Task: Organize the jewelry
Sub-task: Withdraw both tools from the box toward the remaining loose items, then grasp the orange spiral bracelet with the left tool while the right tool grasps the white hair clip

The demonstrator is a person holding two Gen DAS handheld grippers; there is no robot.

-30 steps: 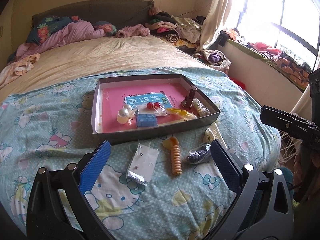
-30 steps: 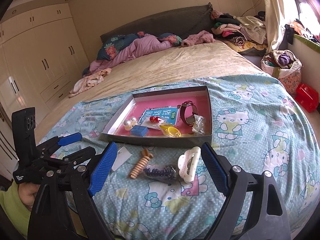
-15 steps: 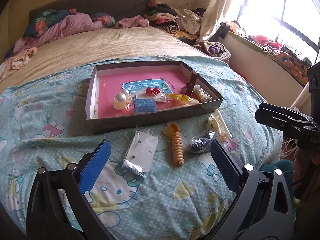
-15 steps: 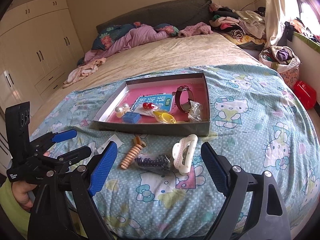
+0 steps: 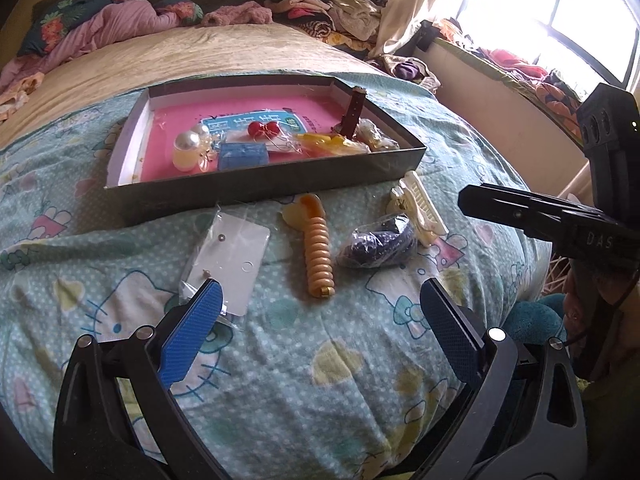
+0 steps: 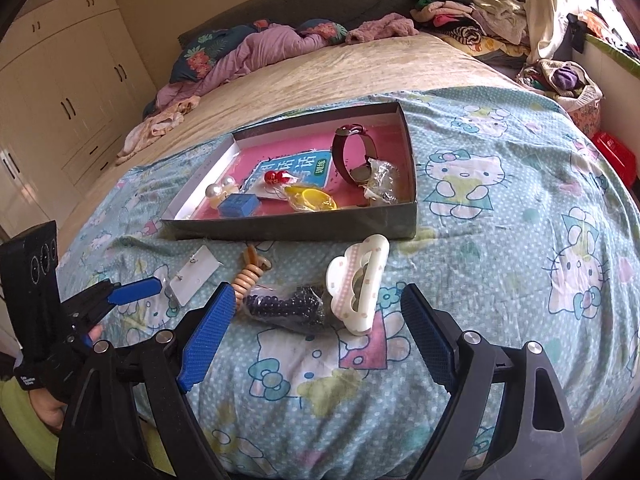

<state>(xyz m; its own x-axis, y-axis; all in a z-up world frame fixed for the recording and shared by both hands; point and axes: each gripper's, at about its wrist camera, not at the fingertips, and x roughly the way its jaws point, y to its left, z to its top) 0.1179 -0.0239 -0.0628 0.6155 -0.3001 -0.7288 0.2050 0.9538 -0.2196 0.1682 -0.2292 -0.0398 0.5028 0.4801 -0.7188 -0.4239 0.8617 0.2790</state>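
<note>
Both hand-held grippers are wide apart and hold nothing. The left hand-held gripper [image 5: 318, 316] hangs low over the bed [image 5: 328, 364], and its left finger [image 5: 192, 334] covers the near corner of the earring card [image 5: 230, 262]; I cannot tell if it touches it. The right hand-held gripper [image 6: 316, 334] is also low, with the bead bag [image 6: 286, 306] and the white clip [image 6: 358, 284] lying just beyond its fingertips.

Compared with half a second ago, both hand-held grippers have come closer to the loose things. The card was then clear of the left finger, and now the finger overlaps it. The bead bag and the clip were farther ahead of the right hand-held gripper, and now they are nearly between its fingers.

Outside the box [image 5: 264, 184], on the bedsheet, four things lie in a row: the card, the beige spiral tie [image 5: 318, 256], the bead bag and the clip. Inside the box are pearls [image 5: 188, 144], a blue cube [image 5: 242, 156], red balls [image 5: 262, 129], a yellow piece [image 5: 324, 142] and a small clear bag [image 5: 376, 138].

The right view shows the watch [image 6: 354, 154] as a whole ring standing in the box, while the left view shows only its strap on edge. The right view also shows the wardrobe [image 6: 60, 80] and the left hand-held gripper at the card. The left view shows the window [image 5: 548, 12] and the right hand-held gripper from the side
</note>
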